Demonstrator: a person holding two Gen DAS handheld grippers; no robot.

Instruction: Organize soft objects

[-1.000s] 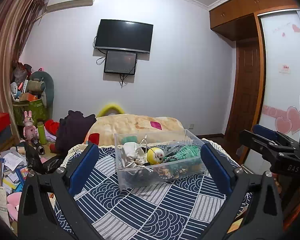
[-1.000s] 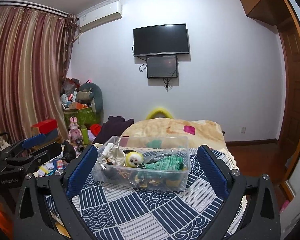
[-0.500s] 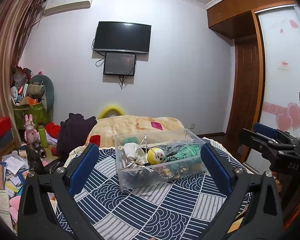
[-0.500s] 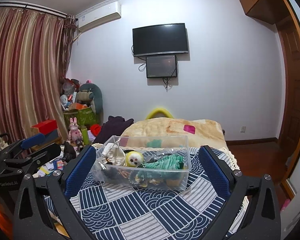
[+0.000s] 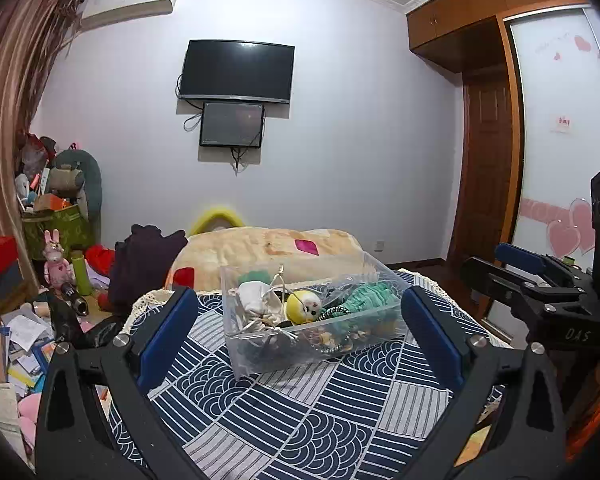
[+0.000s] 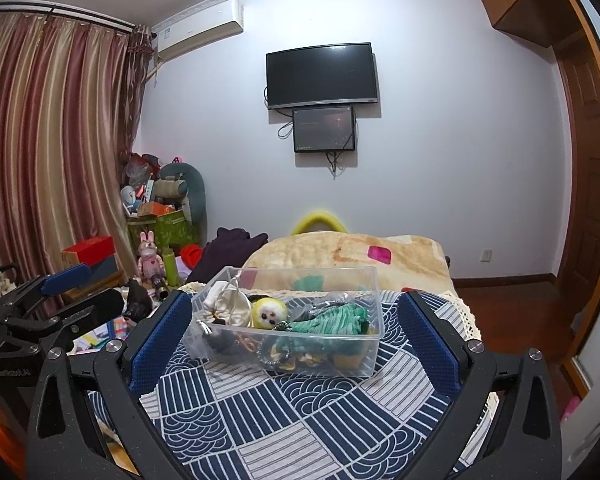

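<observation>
Right now your left gripper (image 5: 298, 334) and right gripper (image 6: 296, 330) both hover with jaws spread wide, gripping nothing. Just beyond and between each pair of jaws, the clear plastic bin (image 5: 260, 360) holds a yellow plush toy (image 5: 303, 306), possibly a monkey, on the blue patterned cloth (image 5: 300, 412).

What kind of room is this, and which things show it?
Most likely a home bedroom. A bed with a blanket stands against the wall, a television hangs above it, and long curtains and a wooden wardrobe line the sides.
</observation>
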